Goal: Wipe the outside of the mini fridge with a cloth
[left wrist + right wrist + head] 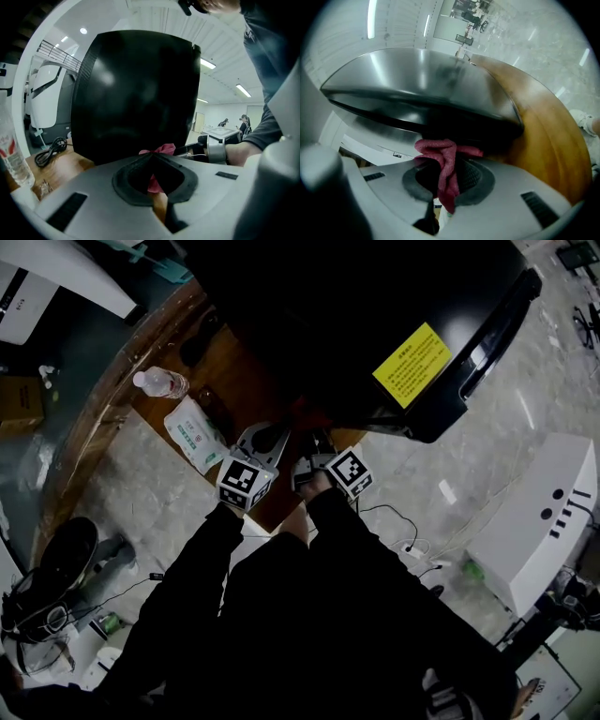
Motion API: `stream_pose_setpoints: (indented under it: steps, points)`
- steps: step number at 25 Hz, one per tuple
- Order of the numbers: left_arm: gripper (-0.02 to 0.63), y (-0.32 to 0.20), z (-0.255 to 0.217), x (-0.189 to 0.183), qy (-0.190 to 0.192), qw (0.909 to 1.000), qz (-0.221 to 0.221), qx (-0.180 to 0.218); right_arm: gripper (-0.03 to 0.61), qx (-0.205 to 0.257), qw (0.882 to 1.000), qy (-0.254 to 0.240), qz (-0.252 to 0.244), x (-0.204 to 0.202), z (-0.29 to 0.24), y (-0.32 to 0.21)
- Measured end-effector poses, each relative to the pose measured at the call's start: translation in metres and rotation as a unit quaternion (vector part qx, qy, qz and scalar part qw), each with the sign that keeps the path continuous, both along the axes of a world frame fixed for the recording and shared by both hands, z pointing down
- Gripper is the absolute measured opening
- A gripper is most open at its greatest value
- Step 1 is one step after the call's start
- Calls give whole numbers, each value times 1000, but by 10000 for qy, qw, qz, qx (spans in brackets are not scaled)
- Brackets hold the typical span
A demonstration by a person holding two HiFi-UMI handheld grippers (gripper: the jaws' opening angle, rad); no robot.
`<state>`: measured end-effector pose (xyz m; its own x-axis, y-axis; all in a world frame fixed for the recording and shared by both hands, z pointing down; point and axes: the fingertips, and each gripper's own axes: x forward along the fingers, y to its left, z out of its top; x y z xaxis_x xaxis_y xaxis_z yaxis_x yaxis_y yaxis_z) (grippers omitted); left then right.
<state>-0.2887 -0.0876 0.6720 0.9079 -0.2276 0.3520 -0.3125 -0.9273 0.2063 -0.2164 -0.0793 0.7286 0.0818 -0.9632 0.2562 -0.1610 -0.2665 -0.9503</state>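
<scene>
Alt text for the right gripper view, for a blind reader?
The right hand-held gripper is shut on a crumpled red cloth, close under the glossy dark mini fridge that fills the upper frame. A brown wooden table curves along the right edge.

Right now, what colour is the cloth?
Pinkish red. The cloth shows best in the right gripper view.
</scene>
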Motion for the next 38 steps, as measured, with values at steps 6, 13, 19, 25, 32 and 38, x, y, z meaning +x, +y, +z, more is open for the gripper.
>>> stream_pose_setpoints:
  steps: [6,13,19,25,32,38]
  points:
    - [5,11,51,-5,-367,9990,-82,-256,58,-331,9990,232,-174,3,59,6]
    - [5,32,-7,-19,-55,9989,-427,-208,57,-108,9812,1236,-1476,-14,23,14]
    - [5,72,-99,-42,117,9962,-857,33,57,701,9065,2720,-3153,-36,-104,63]
    - [5,139,-181,-31,604,9897,-1254,333,54,1662,8126,4008,-3891,-19,-230,121]
    - [5,193,-239,1,1026,9802,-1569,639,52,2249,7416,4788,-4126,-1,-304,179]
    - [5,233,-262,24,1090,9752,-1681,944,52,2680,7261,4841,-4081,15,-334,219]
